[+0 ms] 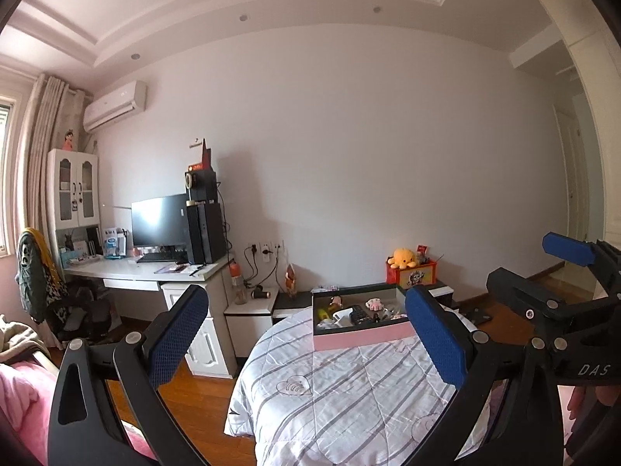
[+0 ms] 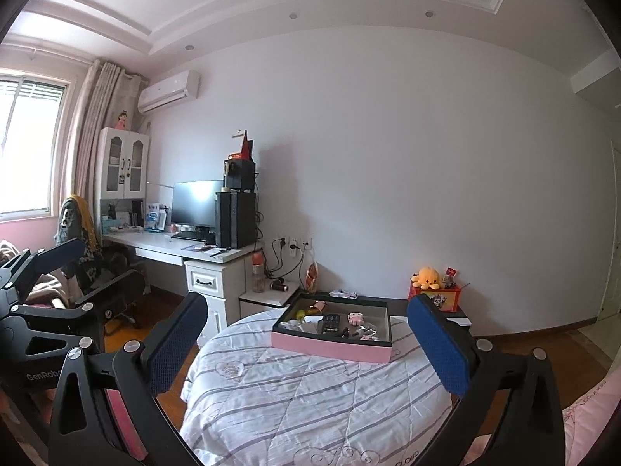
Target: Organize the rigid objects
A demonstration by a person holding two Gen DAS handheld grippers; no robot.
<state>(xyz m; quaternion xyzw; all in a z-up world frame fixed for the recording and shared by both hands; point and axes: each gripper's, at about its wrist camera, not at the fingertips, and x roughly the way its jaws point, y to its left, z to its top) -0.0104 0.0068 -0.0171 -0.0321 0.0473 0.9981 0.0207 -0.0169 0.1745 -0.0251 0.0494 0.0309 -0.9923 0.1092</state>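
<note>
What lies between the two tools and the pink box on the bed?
Only bare striped quilt; nothing rests on it before the pink box. Both wrist views show this, with left tool and right tool open.

A home bedroom (bed (image 2: 310,396), desk (image 2: 170,244), curtains (image 2: 97,124)).

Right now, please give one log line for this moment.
left: open, empty | right: open, empty | box: on bed, untouched

Cluttered pink tray (image 2: 330,345) on striped quilt (image 2: 310,396)
</note>
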